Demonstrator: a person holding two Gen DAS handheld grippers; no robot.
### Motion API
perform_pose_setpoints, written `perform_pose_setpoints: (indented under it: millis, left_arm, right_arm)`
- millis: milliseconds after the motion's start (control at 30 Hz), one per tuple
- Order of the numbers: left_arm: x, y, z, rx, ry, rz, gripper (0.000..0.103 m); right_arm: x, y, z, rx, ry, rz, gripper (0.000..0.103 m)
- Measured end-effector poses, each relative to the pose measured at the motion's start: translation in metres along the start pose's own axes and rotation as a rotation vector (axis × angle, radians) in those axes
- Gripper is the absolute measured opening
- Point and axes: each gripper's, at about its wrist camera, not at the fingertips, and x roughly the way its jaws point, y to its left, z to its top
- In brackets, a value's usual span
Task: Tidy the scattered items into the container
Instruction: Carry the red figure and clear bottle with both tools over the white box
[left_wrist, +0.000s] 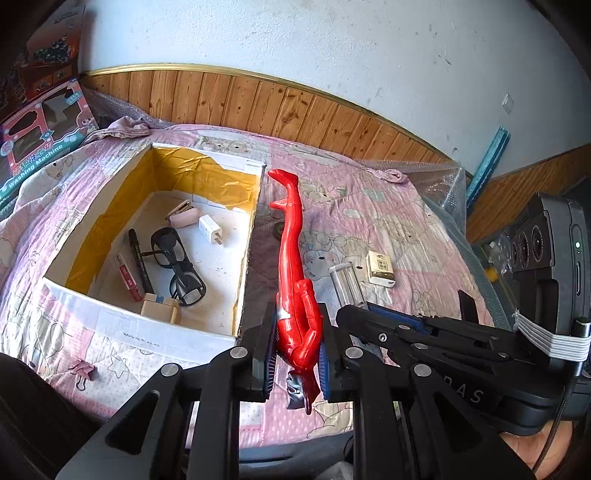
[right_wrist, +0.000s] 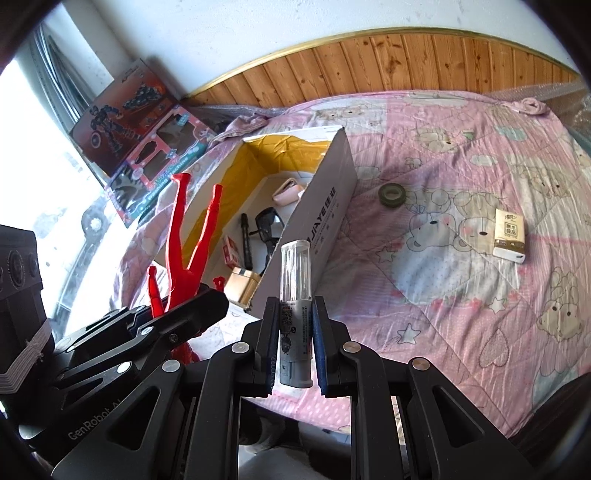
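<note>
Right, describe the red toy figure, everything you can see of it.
The red toy figure looks like glossy hard plastic: long thin legs, arms bent at the body, a dark silvery head. The left gripper is shut on its torso, head toward the camera, legs pointing away, beside the cardboard box.

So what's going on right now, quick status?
Left gripper shut on red figure. Right gripper shut on clear-capped tube. Box open; tissue pack, tape roll still on bed.
</note>
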Motion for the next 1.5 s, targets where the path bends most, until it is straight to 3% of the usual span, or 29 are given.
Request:
perform_pose_setpoints:
  millis: [967,1500]
  left_arm:
    - [-0.033,0.082,0.035,-0.132,-0.093,0.051,0.019]
    - [-0.02,0.12,0.059,-0.17,-0.093,0.075,0.019]
  right_arm:
    - [0.017,0.068,0.049,-0.135,-0.018,0.053,0.017]
    - [0.052,0.087,0.079,-0.177,0.007,0.064,0.017]
